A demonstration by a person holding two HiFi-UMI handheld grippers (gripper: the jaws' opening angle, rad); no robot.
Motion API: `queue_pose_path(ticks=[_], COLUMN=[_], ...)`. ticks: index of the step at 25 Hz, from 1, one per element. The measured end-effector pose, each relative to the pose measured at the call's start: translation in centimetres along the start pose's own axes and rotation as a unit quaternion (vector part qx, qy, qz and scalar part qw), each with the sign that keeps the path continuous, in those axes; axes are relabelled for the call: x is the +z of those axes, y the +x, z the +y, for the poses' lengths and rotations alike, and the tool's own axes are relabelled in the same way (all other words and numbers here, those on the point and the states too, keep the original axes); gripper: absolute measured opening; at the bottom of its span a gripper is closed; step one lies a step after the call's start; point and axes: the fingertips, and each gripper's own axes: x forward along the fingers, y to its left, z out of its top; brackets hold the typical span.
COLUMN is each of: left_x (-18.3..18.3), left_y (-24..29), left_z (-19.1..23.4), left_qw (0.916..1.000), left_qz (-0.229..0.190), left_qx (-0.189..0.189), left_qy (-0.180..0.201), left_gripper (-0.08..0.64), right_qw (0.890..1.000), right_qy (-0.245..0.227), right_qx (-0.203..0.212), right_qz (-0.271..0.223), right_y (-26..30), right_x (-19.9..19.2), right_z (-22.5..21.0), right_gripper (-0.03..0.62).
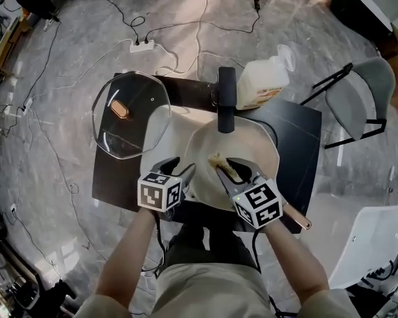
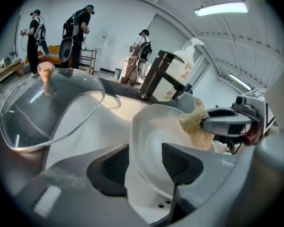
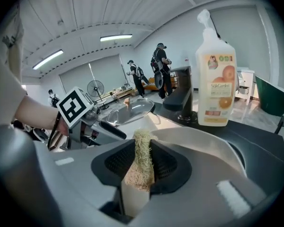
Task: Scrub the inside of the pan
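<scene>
A white pan (image 1: 255,152) sits on the black table (image 1: 298,121), its black handle (image 1: 226,99) pointing away from me. My left gripper (image 1: 179,166) hangs open at the pan's near left rim. In the left gripper view the rim (image 2: 135,141) runs between the spread fingers (image 2: 177,162), which do not press on it. My right gripper (image 1: 227,166) is over the pan's near side, shut on a tan fibrous scrubber (image 1: 217,159). The scrubber (image 3: 143,145) stands upright between the right pads, above the pan (image 3: 213,145).
A glass lid (image 1: 129,114) with a copper knob lies left of the pan. A soap bottle (image 1: 262,85) stands at the table's far edge beside the handle. A grey chair (image 1: 368,88) is to the right; cables and a power strip (image 1: 142,45) lie on the floor.
</scene>
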Motion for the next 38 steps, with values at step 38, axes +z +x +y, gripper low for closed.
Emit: queue_pose_path(ticks=[38], left_x=[-4.2], left_y=[3.5], left_z=[1.2], left_qw=[0.9966], left_qz=[0.069], left_qx=[-0.027], left_qy=[-0.035], left_gripper=[0.103], right_qw=[0.966], right_qy=[-0.25], right_qx=[-0.031], right_qz=[0.059], right_y=[12.4], right_x=[-4.0], right_z=[-5.8], right_gripper=[0.112])
